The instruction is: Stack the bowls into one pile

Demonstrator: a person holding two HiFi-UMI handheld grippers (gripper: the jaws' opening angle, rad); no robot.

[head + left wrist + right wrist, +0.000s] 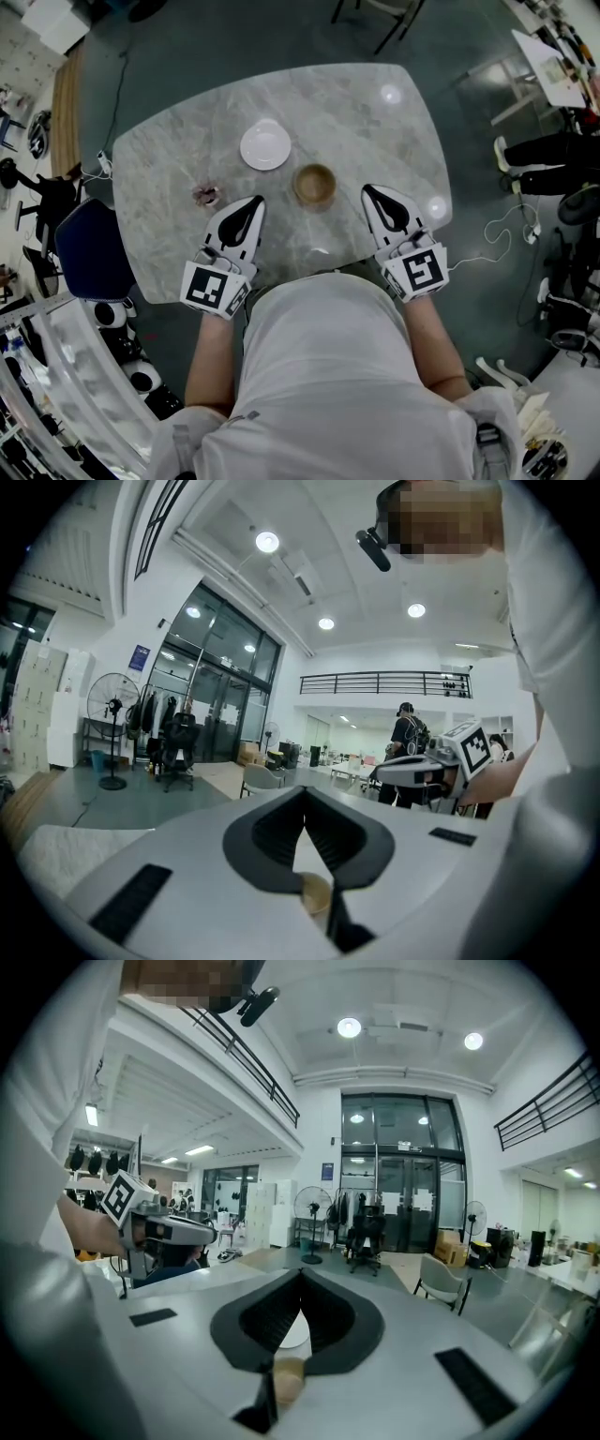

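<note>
Flanking wooden bowl (pixel 314 185) at middle of tabletop (pixel 375 131): left gripper (pixel 255 202), right gripper (pixel 368 190), both clenched, empty. White bowl (pixel 265 146) toward far edge; dark scrap (pixel 205 195) beside left gripper.

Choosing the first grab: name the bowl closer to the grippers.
The brown wooden bowl. It sits between the tips of the left gripper and the right gripper, while the white bowl lies farther back, beyond it.

1. Round brown wooden bowl (pixel 314 185): upright, standing alone, just ahead of and between the tips of the left gripper (pixel 255 202) and the right gripper (pixel 368 191), touching neither.
2. Shallow round white bowl (pixel 265 145): upright, unstacked, farther ahead of the left gripper, near the wooden bowl but apart from it.
</note>
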